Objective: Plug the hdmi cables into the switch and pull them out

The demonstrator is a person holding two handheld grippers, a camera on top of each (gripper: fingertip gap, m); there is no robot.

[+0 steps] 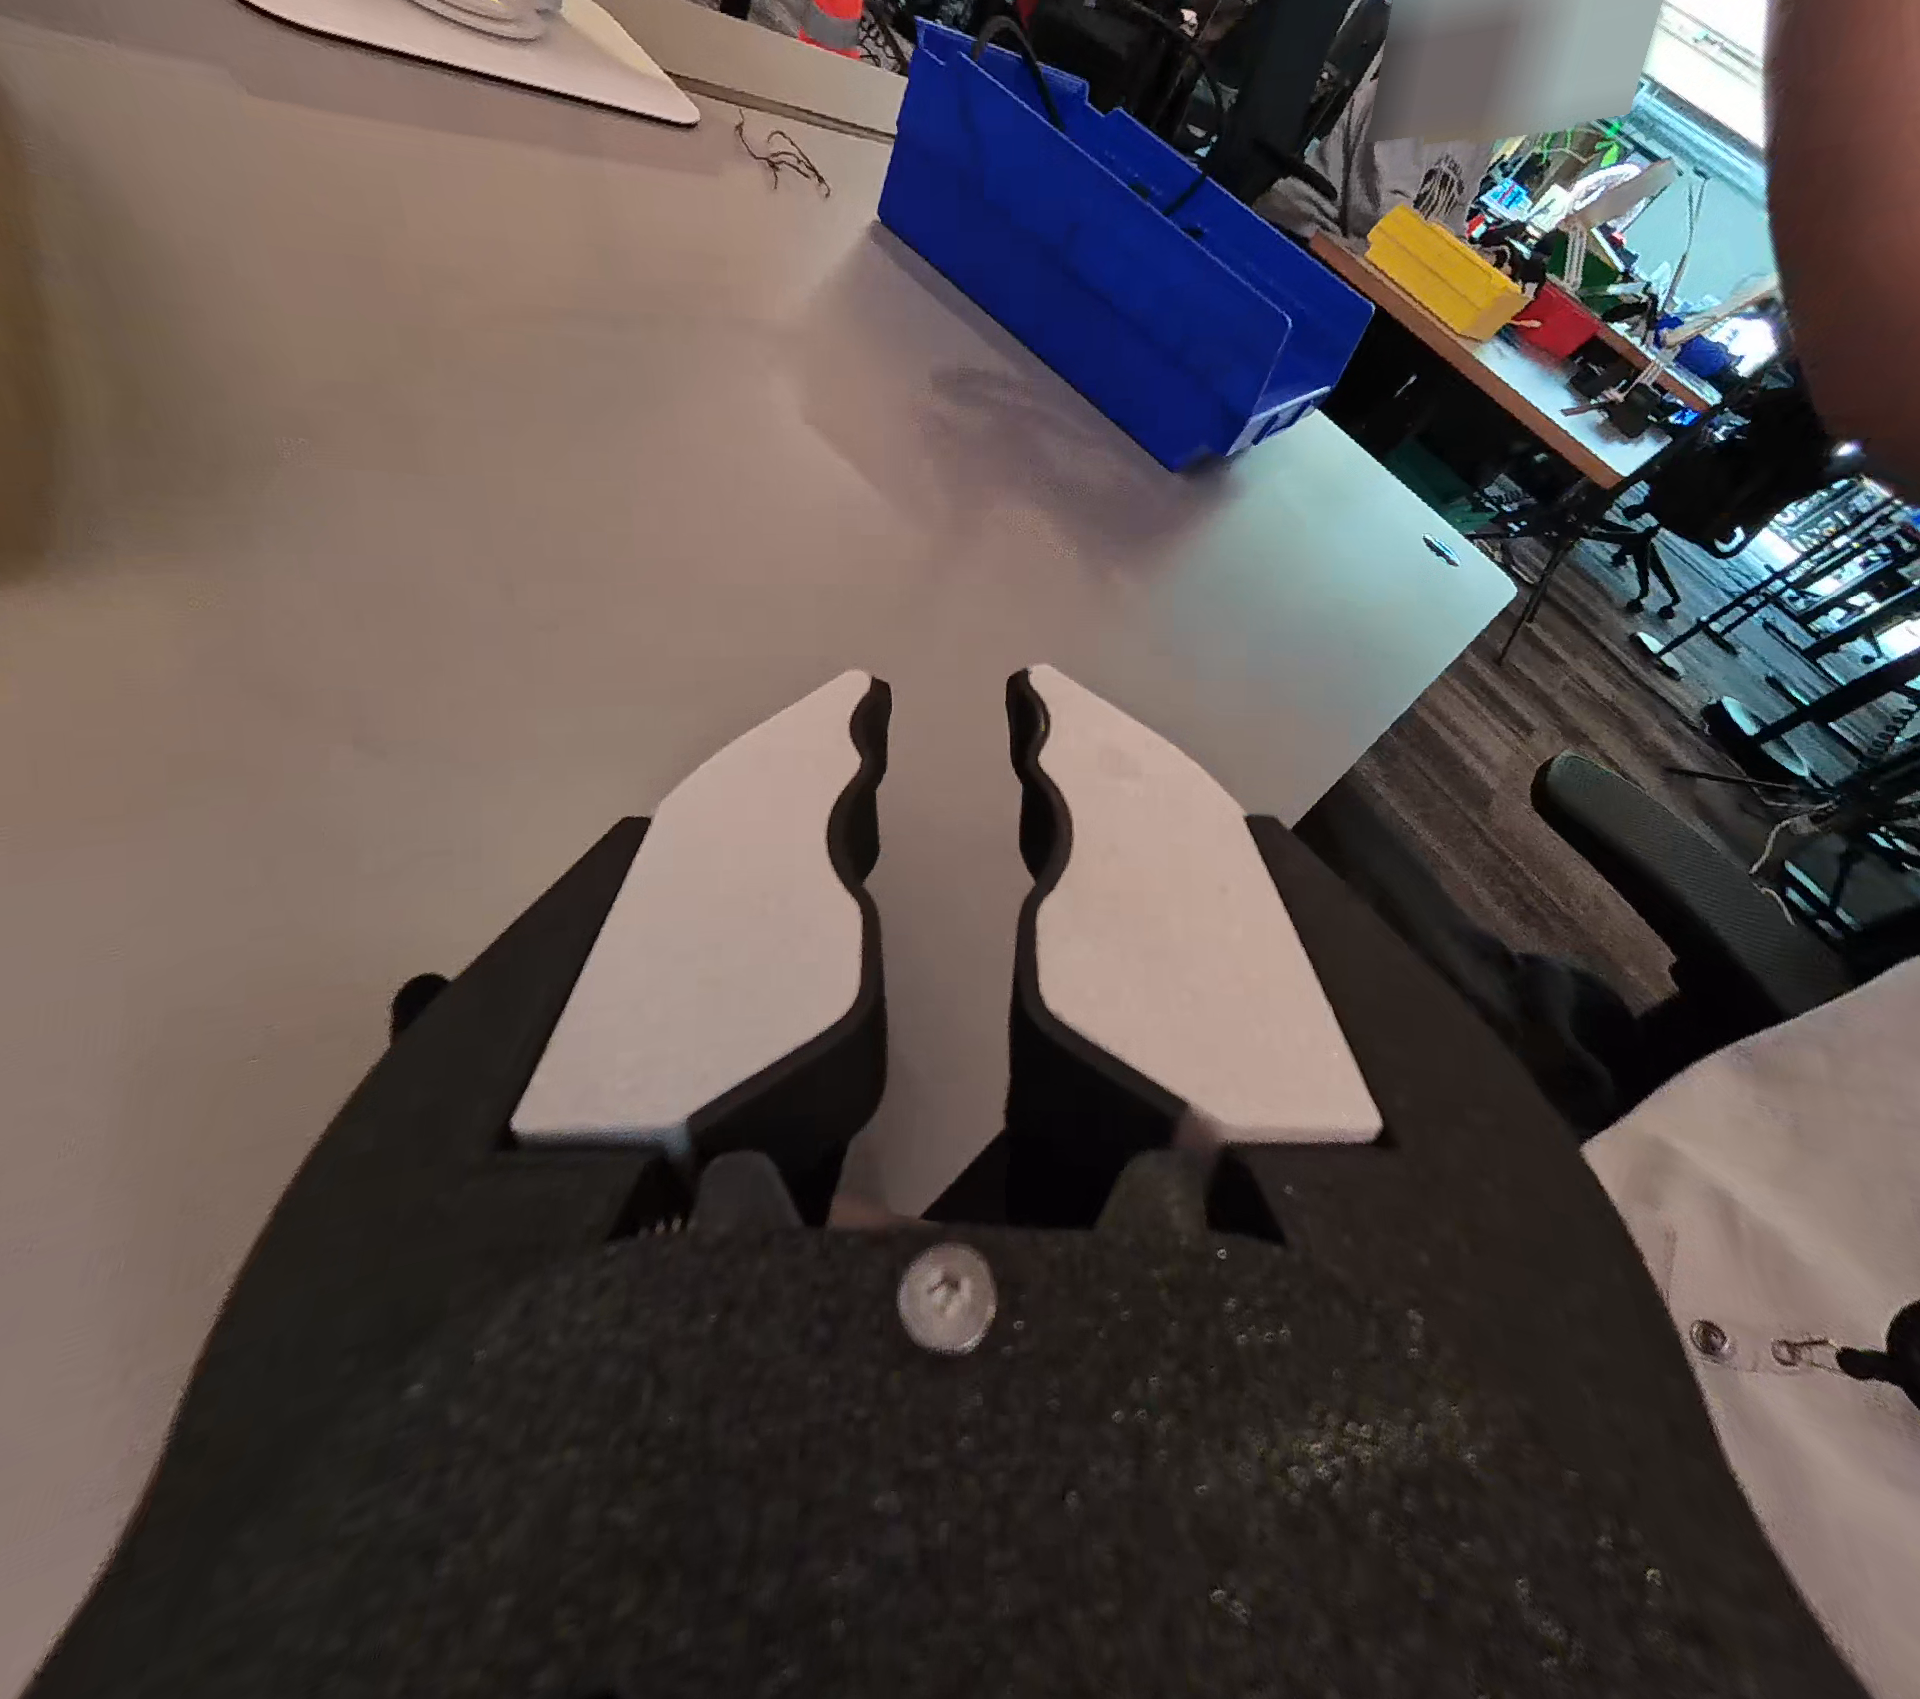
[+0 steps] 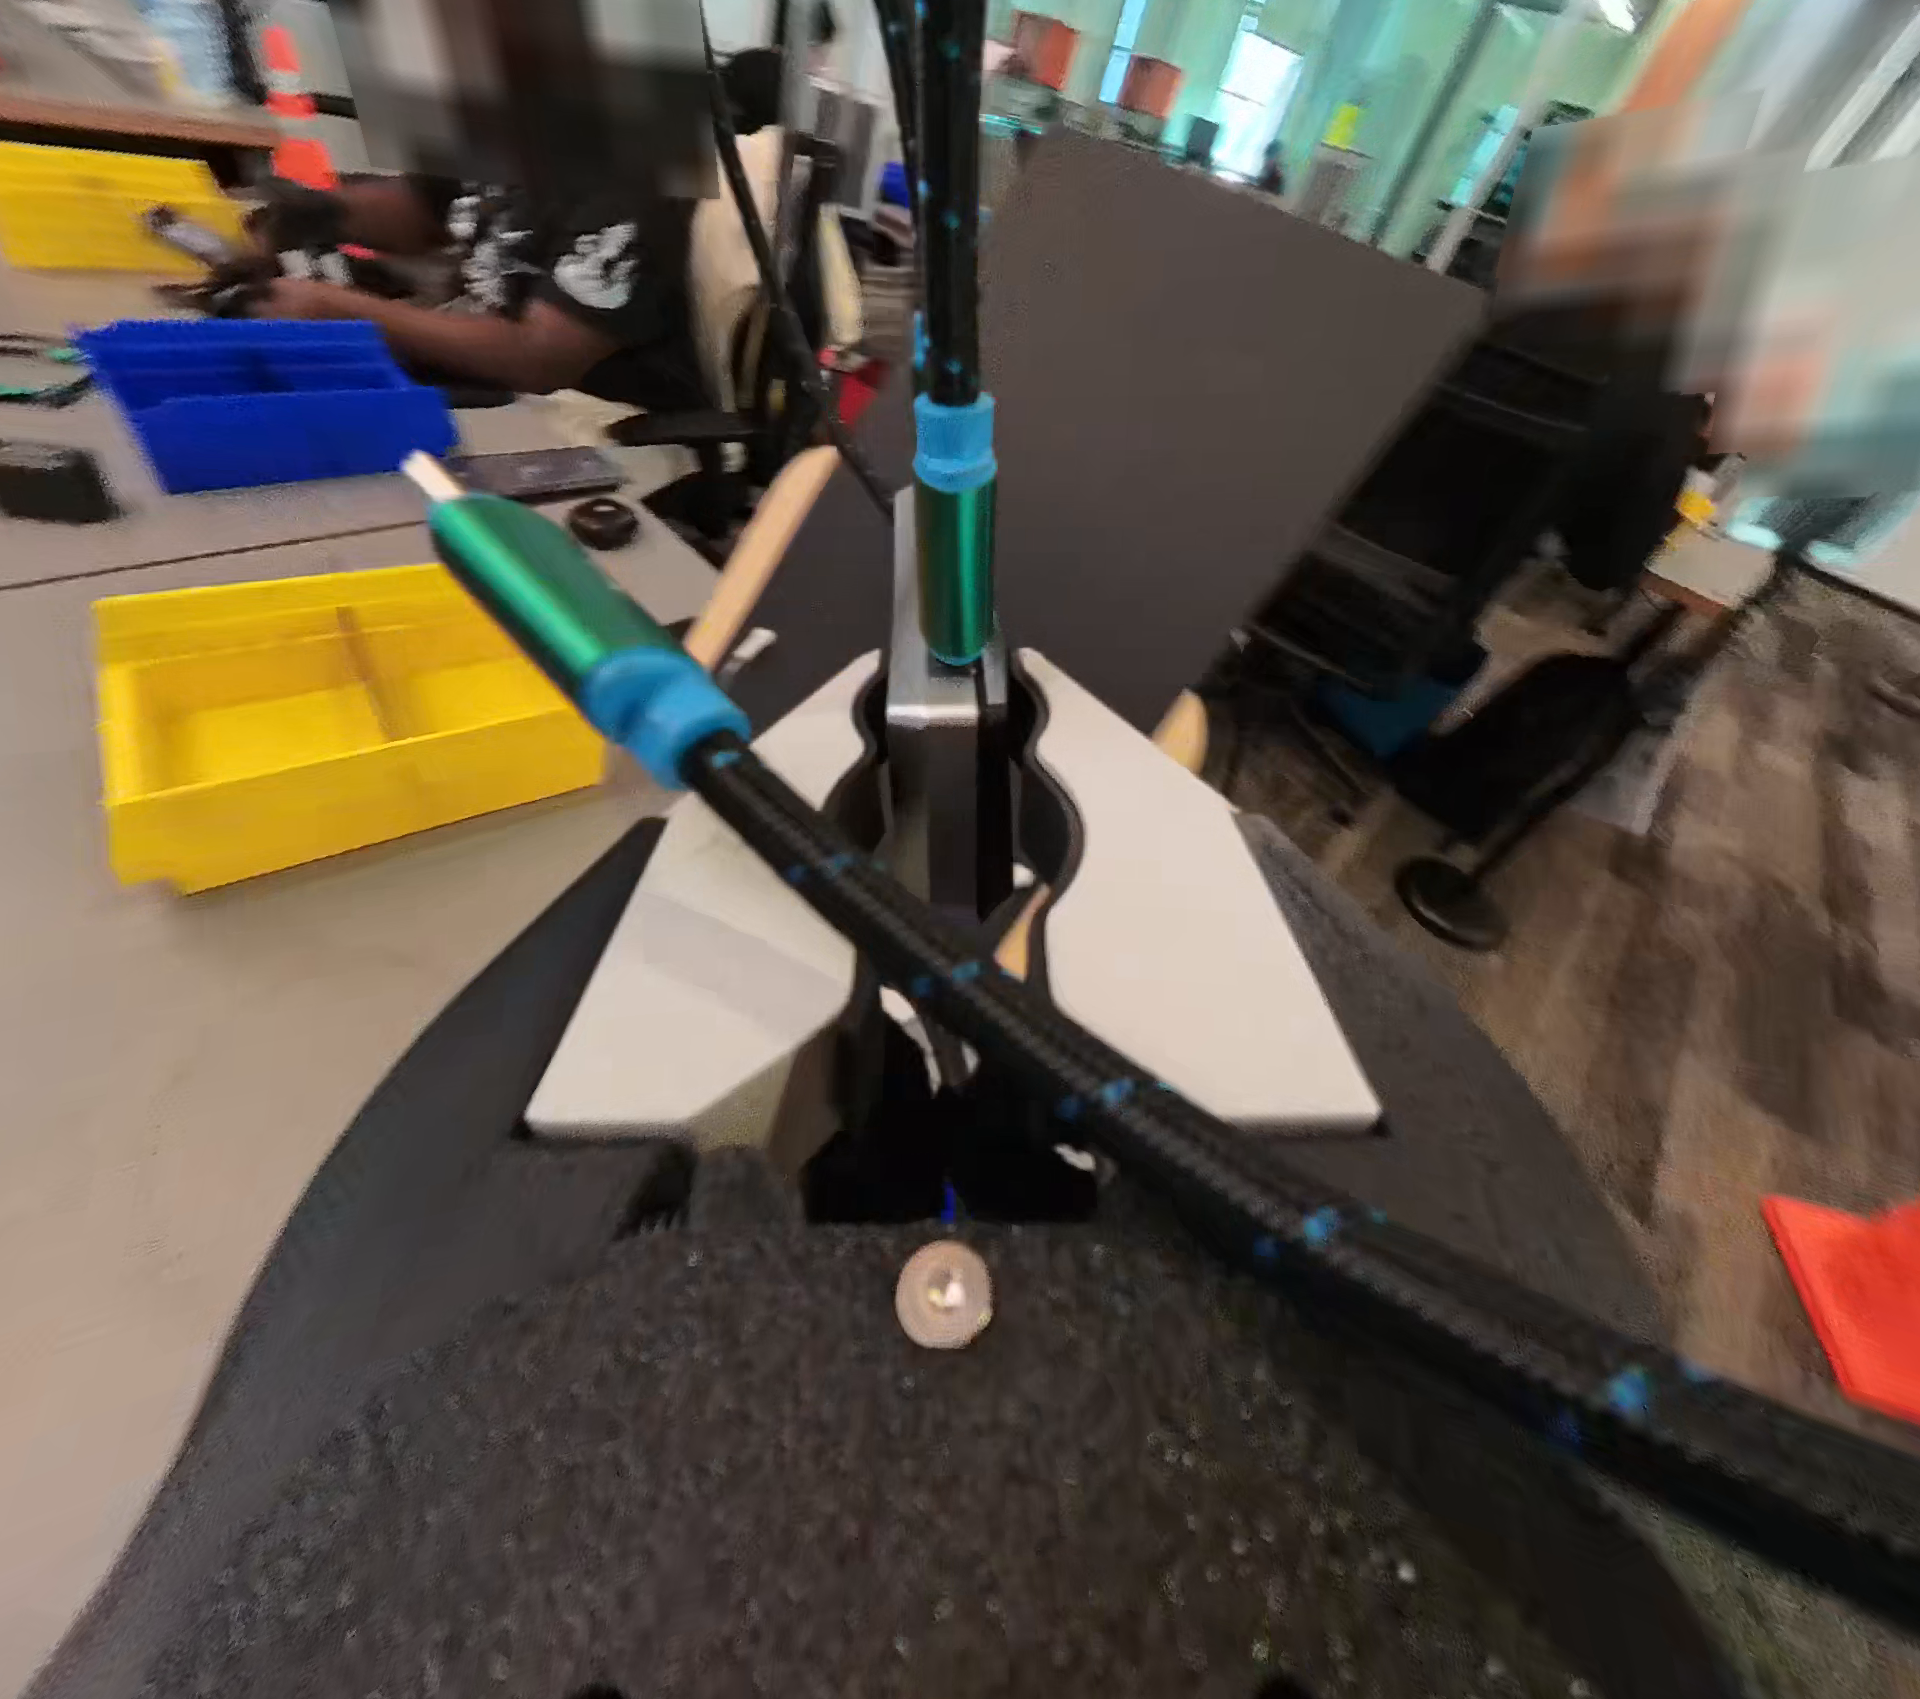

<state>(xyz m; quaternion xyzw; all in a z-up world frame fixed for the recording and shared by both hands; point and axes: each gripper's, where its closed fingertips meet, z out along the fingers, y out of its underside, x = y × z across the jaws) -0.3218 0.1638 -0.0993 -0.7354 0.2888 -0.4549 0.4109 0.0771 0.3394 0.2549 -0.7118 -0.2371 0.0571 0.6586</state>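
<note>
Your left gripper point(image 1: 948, 693) hovers over the table point(image 1: 416, 506), fingers apart and empty; your right gripper point(image 2: 951, 693), raised, clamps the switch point(image 2: 940, 776).

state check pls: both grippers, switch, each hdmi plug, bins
left gripper: open, empty, over the table
right gripper: shut on the switch
switch: held on edge between the fingers
plugged cable: seated in the switch's far end
free cable: unplugged, lying across the gripper
yellow bin: empty
blue bin: a black wire sticks out of it
</note>
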